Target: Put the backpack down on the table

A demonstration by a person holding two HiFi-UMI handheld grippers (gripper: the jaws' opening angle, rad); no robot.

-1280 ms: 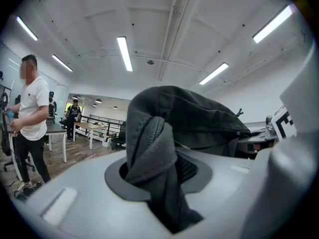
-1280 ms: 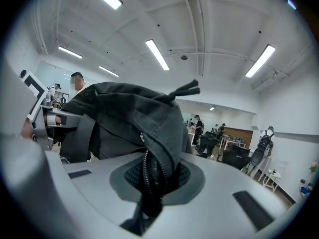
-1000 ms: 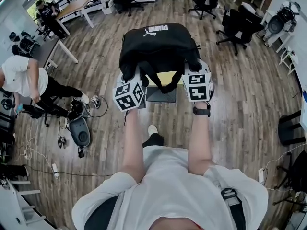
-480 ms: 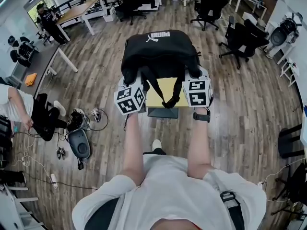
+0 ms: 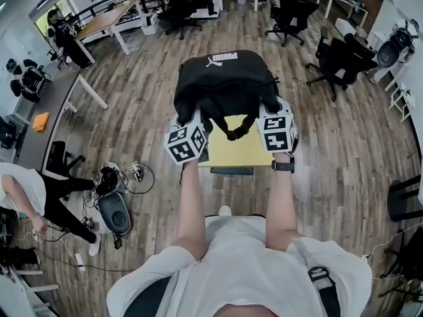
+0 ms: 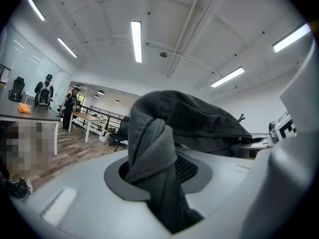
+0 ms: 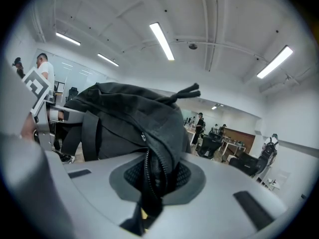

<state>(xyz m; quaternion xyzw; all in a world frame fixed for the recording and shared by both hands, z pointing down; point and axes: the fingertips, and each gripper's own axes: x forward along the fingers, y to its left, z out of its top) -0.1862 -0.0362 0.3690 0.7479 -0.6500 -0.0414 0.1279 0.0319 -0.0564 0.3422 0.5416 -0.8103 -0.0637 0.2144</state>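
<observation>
- Head view, centre: black backpack [image 5: 225, 78] hangs between the left gripper [image 5: 192, 119] and the right gripper [image 5: 266, 109], one at each lower corner of the bag.
- Small yellow-topped table [image 5: 231, 152] sits directly below the grippers. The bag's bulk covers its far edge.
- Dark shoulder straps [image 5: 232, 132] droop over the yellow top. Can't tell from above whether the bag body touches the table.
- Wood floor [image 5: 139, 104] all round, office chairs [image 5: 337, 55] at upper right, a crouching person [image 5: 23, 193] at the left edge.
- Left gripper view: jaws pinched on a thick grey-black fold of fabric [image 6: 154, 153]. The fold fills the gap between them, and the rest of the bag bulges up behind it.
- Ceiling strip lights [image 6: 136, 41] overhead, desks and standing people far left.
- Right gripper view: jaws clamped on a bunched seam with a zipper line [image 7: 148, 176] running down through the gap.
- Webbing strap [image 7: 90, 136] runs down the bag at left. More desks and chairs sit behind at right.
</observation>
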